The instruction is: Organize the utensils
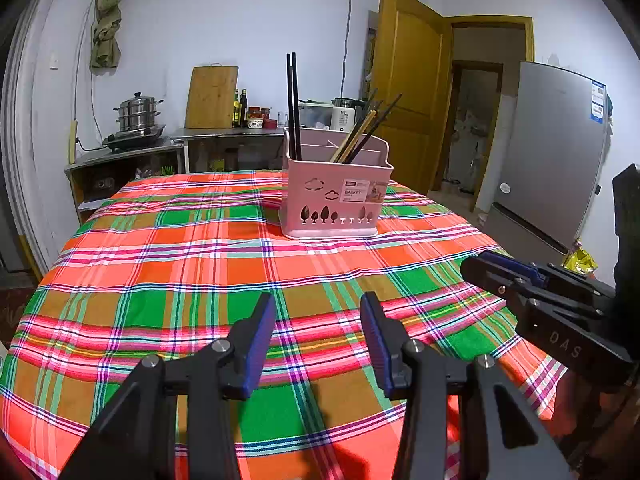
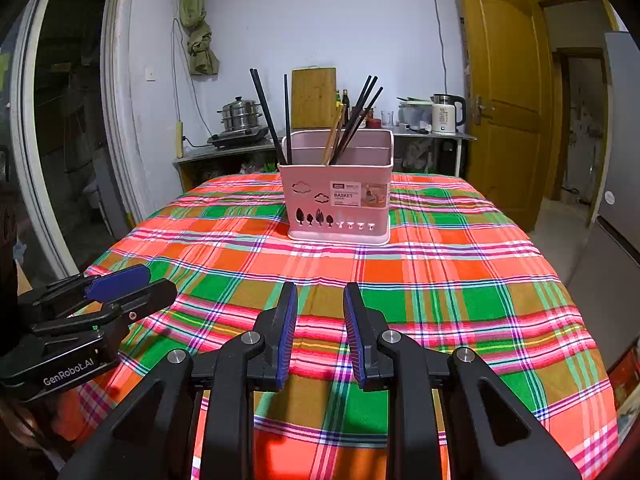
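A pink utensil basket [image 1: 334, 204] [image 2: 338, 204] stands near the far side of the plaid-clothed table [image 1: 200, 280] [image 2: 460, 280]. Black chopsticks [image 1: 293, 108] [image 2: 272, 120] stand in its left compartment. Wooden and black chopsticks [image 1: 362, 134] [image 2: 352, 120] lean in its middle compartment. My left gripper [image 1: 318, 312] is open and empty above the near part of the table; it also shows at the left of the right wrist view [image 2: 128, 286]. My right gripper [image 2: 320, 300] is open and empty, beside it, and shows at the right of the left wrist view [image 1: 486, 266].
Behind the table is a counter [image 1: 224, 134] with a steamer pot [image 1: 138, 112], cutting board [image 1: 212, 98], bottles and a kettle [image 2: 446, 114]. A yellow door [image 2: 504, 92] and a grey fridge [image 1: 552, 152] stand to the right.
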Available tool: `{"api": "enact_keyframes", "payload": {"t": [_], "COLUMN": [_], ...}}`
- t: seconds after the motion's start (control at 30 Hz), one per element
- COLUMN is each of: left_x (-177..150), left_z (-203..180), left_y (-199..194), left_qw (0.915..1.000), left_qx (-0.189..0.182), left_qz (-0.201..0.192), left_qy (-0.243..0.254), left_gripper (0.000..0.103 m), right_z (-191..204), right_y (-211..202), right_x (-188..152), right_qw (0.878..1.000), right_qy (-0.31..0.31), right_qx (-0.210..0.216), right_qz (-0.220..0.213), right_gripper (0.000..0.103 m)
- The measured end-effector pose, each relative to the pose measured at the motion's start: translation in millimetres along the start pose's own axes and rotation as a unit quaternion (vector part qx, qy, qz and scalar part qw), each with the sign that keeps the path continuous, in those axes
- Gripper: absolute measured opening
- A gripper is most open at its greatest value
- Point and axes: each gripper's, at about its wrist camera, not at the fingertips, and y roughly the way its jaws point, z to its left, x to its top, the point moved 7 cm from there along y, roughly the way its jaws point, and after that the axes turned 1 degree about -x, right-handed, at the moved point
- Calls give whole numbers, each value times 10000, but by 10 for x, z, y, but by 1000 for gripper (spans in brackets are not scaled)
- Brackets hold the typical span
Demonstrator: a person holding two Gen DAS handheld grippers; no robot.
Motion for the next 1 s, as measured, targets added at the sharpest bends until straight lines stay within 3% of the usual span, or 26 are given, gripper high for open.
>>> {"api": "enact_keyframes", "payload": {"t": [0.53, 1.0], "left_x": [3, -5], "left_z": [4, -6], "left_y": [-5, 12], "left_qw": [10000, 10000], "left_qx": [-21, -30], "left_qz": [-1, 12], "left_qy": [-3, -14], "left_gripper": [47, 55], "right_z": [-2, 0], "right_y": [3, 25], "right_x": [-7, -11], "right_qw": [10000, 10000], "right_qy": [2, 11], "right_qx": [0, -4], "right_qz": [4, 29], "right_gripper": [24, 24]}}
